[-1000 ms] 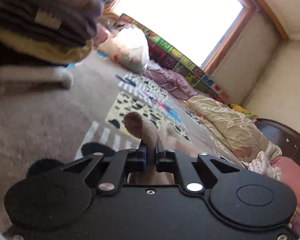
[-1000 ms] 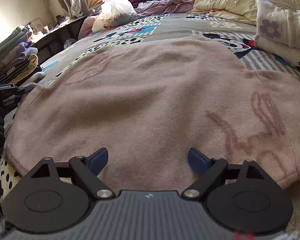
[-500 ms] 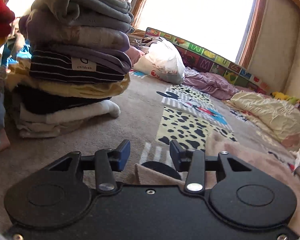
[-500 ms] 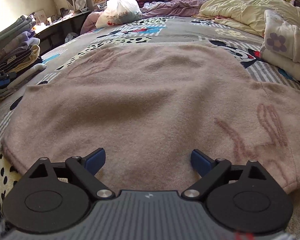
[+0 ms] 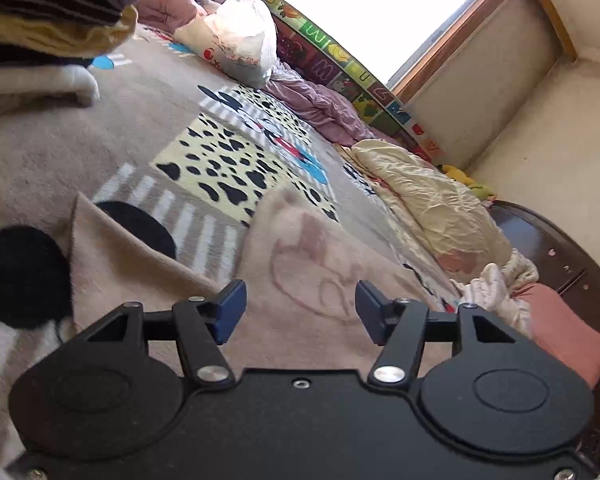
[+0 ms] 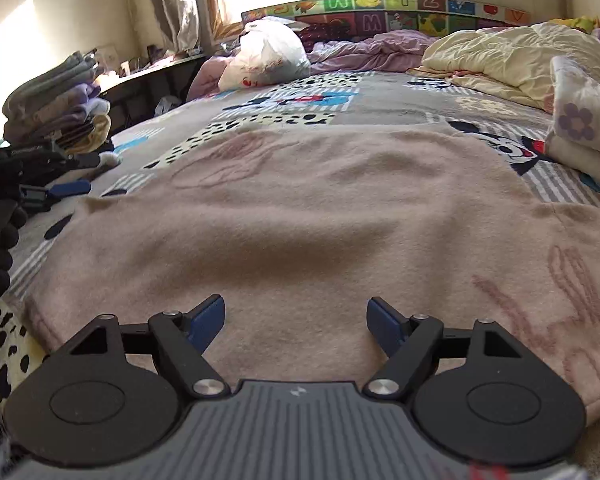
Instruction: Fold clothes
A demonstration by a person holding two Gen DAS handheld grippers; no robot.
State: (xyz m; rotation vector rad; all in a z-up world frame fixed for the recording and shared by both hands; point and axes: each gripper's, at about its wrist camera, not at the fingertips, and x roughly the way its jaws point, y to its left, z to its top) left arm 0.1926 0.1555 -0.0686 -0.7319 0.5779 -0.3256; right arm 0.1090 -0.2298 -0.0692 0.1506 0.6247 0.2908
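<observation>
Left wrist, left gripper (image 5: 298,308) just opened, above pink garment (image 5: 308,280)

your pink fleece garment (image 6: 320,216) lies spread flat on the bed (image 6: 380,100), faint darker pink line drawings on it, near hem at the bed's front edge, one corner (image 5: 100,232) toward the left edge.

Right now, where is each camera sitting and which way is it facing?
Left wrist: on the left gripper, open, jaws just opening, tilted view across the bed toward the window; no hand shows.
Right wrist: on the right gripper, open, jaws just narrowing, looking along the pink garment; the left gripper shows at left.
Shared: pink garment, white bag, clothes stack.
</observation>
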